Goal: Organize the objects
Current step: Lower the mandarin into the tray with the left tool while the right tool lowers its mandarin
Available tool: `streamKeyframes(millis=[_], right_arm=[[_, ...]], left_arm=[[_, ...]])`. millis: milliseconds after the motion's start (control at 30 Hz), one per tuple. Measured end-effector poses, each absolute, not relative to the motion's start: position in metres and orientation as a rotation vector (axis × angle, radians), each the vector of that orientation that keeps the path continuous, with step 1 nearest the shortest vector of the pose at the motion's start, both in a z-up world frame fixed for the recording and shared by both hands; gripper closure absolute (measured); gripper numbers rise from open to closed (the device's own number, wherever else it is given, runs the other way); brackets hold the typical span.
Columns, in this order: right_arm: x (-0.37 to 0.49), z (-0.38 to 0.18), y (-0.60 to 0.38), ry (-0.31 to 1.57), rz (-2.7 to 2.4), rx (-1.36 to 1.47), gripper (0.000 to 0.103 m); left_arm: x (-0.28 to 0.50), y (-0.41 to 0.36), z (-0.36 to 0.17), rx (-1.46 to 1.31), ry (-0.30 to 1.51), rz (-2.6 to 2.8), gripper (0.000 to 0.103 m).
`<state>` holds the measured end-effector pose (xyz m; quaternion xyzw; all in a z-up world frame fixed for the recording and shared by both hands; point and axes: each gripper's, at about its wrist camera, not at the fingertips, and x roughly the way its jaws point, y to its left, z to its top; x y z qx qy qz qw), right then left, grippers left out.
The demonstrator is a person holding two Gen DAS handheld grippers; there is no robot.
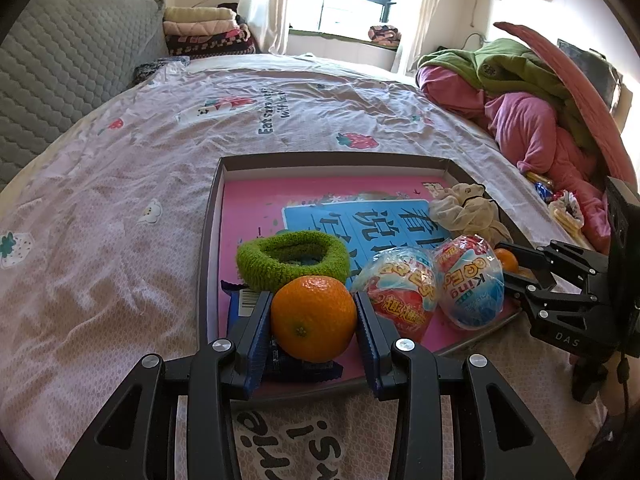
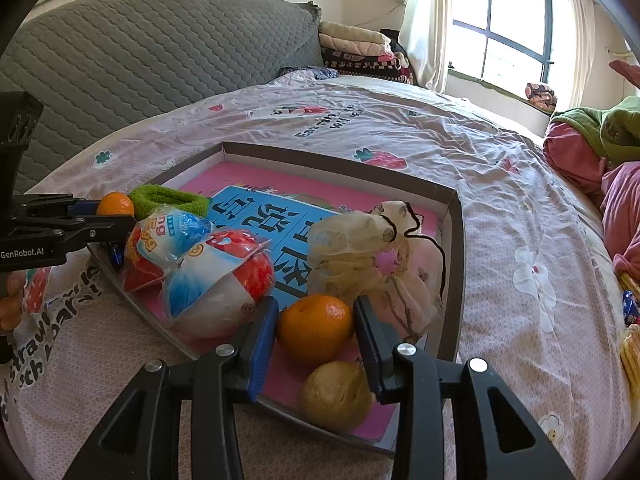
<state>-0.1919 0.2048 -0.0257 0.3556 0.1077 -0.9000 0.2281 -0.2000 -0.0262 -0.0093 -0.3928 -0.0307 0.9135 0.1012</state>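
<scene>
1. While both hands stay over the bed (image 1: 120,240), the left hand-held gripper (image 1: 314,316) grips an orange (image 1: 313,318) between its two blue pads, and both pads touch the fruit.
2. This orange is at the near left corner of a shallow tray (image 1: 212,208) with a pink printed bottom, just above a dark blue snack packet (image 1: 288,364).
3. A green fuzzy hair band (image 1: 292,260) lies just behind the orange, inside the tray.
4. The right hand-held gripper (image 2: 316,328) clasps a second orange (image 2: 316,328) at the near right part of the same tray; its pads press on both sides.
5. A brownish round fruit (image 2: 336,396) lies just in front of this second orange, on the tray bottom.
6. Two egg-shaped toys in plastic wrap (image 2: 216,276) lie side by side in the middle of the tray, between the two grippers.
7. A beige gauze pouch with a dark cord (image 2: 384,260) lies behind the right gripper, near the far right wall of the tray.
8. A heap of pink and green clothes (image 1: 532,120) lies on the bed, well apart from the tray.
</scene>
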Motion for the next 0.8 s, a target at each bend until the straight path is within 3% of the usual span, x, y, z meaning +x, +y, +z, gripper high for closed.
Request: streamKeyframes(millis=[533, 667, 800], right_arm=[[-0.1897, -0.0247, 0.2070, 0.285, -2.480, 0.984, 0.064], [-0.1874, -0.0246, 0.2064, 0.298, -2.480, 0.982, 0.055], [-0.1848, -0.0231, 0.2070, 0.304, -2.485, 0.976, 0.055]], left_arm=[[-0.1992, -0.0279, -0.0081, -1.166, -0.105, 2.694, 0.062], [-0.1986, -0.0292, -0.0081, -1.168, -0.109, 2.691, 0.062], [-0.1982, -0.0294, -0.0078, -1.169, -0.108, 2.689, 0.062]])
